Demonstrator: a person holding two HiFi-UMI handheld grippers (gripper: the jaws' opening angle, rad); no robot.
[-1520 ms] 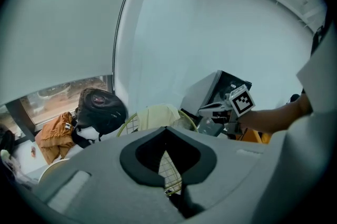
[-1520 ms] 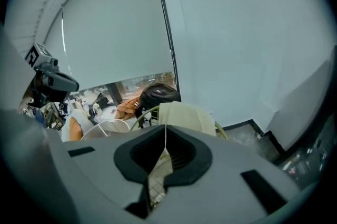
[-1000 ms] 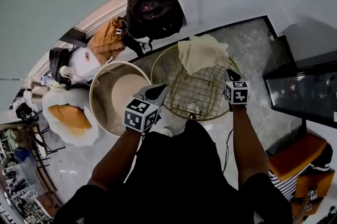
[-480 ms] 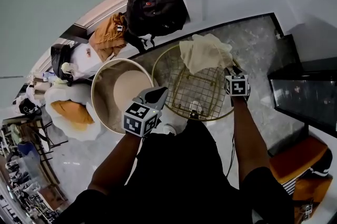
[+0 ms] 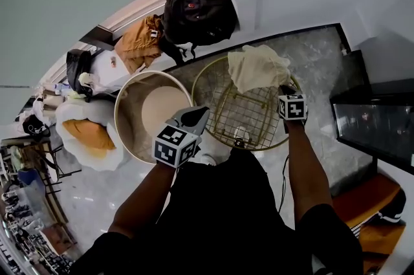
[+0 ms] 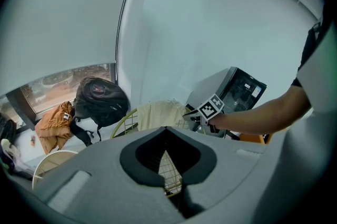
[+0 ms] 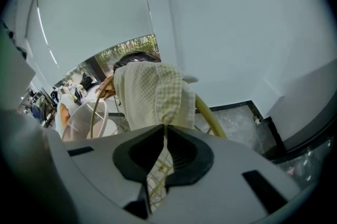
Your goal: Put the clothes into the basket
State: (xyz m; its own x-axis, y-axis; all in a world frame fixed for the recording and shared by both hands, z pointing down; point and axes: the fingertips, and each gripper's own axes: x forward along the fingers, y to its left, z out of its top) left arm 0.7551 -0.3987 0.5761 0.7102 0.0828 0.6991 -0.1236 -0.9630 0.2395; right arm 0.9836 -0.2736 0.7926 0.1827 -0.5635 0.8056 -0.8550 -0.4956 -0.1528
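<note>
The checked cloth (image 5: 257,66) is a pale cream-yellow piece. It hangs over the far rim of the gold wire basket (image 5: 240,113), part of it inside and part draped outward, so it is not yet fully in. The basket stands on the grey marble floor (image 5: 317,54), just beside a white tub (image 5: 129,131). A black backpack (image 5: 197,8) and an orange jacket (image 5: 137,46) lie beyond them.

The right gripper (image 7: 164,125) has just been closing its jaws. They now look clenched on the lower edge of the cloth, where a fold of the fabric narrows into the tips. The left gripper (image 6: 166,129) hangs over the near side of the basket with its jaws pressed together on nothing; only wire mesh shows past them.

The cloth looks light, thin and limp — it should fold and drape rather than hold any shape, and the weave probably gives a fair grip. A pinch on a bunched fold or hem seems safer than one on a single flat layer, which could slide out. The main risk, I would judge, is the weave catching on the wire rim or mesh. Lifting the draped part clear of the rim before lowering it inside would likely serve better than dragging it across.
</note>
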